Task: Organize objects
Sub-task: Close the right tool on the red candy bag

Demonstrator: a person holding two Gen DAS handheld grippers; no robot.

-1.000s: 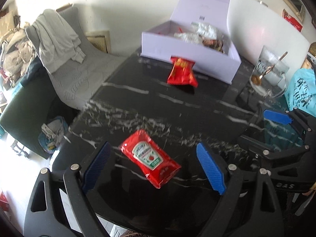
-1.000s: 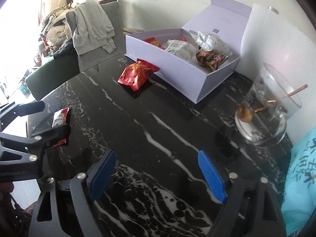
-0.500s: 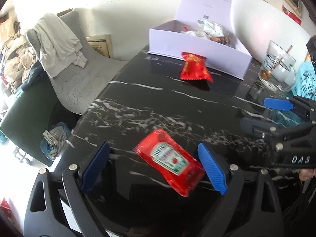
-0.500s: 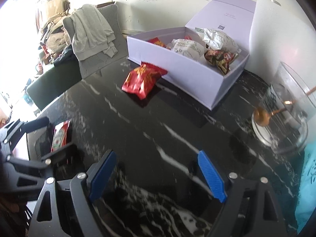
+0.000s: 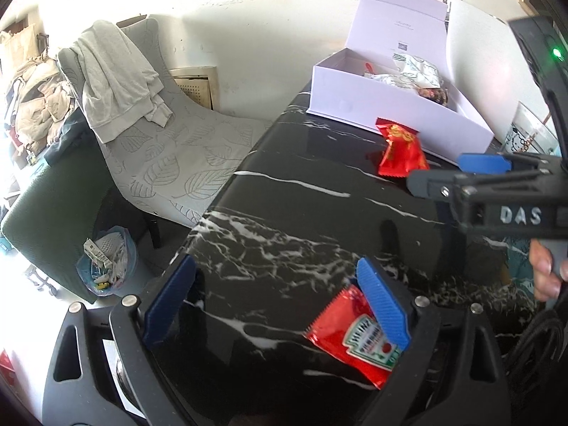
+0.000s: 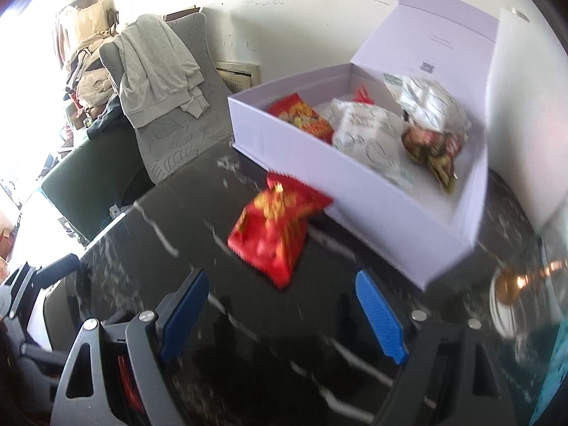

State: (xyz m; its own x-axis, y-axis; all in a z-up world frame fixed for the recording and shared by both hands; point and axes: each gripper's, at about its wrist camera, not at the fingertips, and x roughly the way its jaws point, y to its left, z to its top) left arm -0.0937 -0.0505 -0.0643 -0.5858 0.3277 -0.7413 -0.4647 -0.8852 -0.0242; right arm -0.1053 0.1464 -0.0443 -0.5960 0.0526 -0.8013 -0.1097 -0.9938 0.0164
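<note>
Left wrist view: left gripper (image 5: pixel 277 301) jaws wide, gripping nothing, ketchup sachet (image 5: pixel 355 337) flat on black marble table (image 5: pixel 284 213) partly under its right pad; right gripper (image 6: pixel 282 314) equally wide and empty, red snack bag (image 6: pixel 277 227) ahead, just before open white box (image 6: pixel 355 184).

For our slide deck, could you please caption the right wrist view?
Open right gripper nears a red snack bag lying on the black marble table beside the open lilac box of snacks.
</note>
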